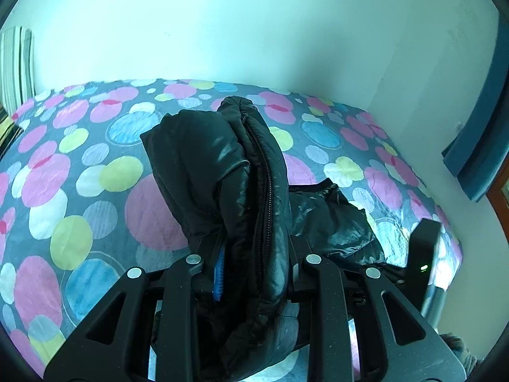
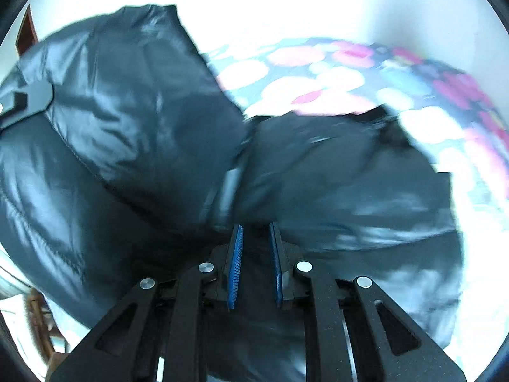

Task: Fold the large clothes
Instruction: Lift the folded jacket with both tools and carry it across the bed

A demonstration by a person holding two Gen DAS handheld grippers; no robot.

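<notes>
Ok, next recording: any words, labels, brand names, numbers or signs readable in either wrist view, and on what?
None can be read in either view.
Black puffer jacket: no logo or tag showing; only a zipper.
Bed cover: coloured circles, no text.
Left gripper and right gripper: plain black, no markings.
Black device at the right edge: a green light only.
The right wrist view is blurred.

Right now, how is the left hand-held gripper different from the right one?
The left hand-held gripper pinches a thick zipper edge of the shiny black puffy jacket, which hides its blue pads almost fully; the right hand-held gripper shows both blue pads, with a narrow gap and dark jacket cloth between them. The left view is sharp; the right view is blurred. Both are black, over the spotted bedcover.
</notes>
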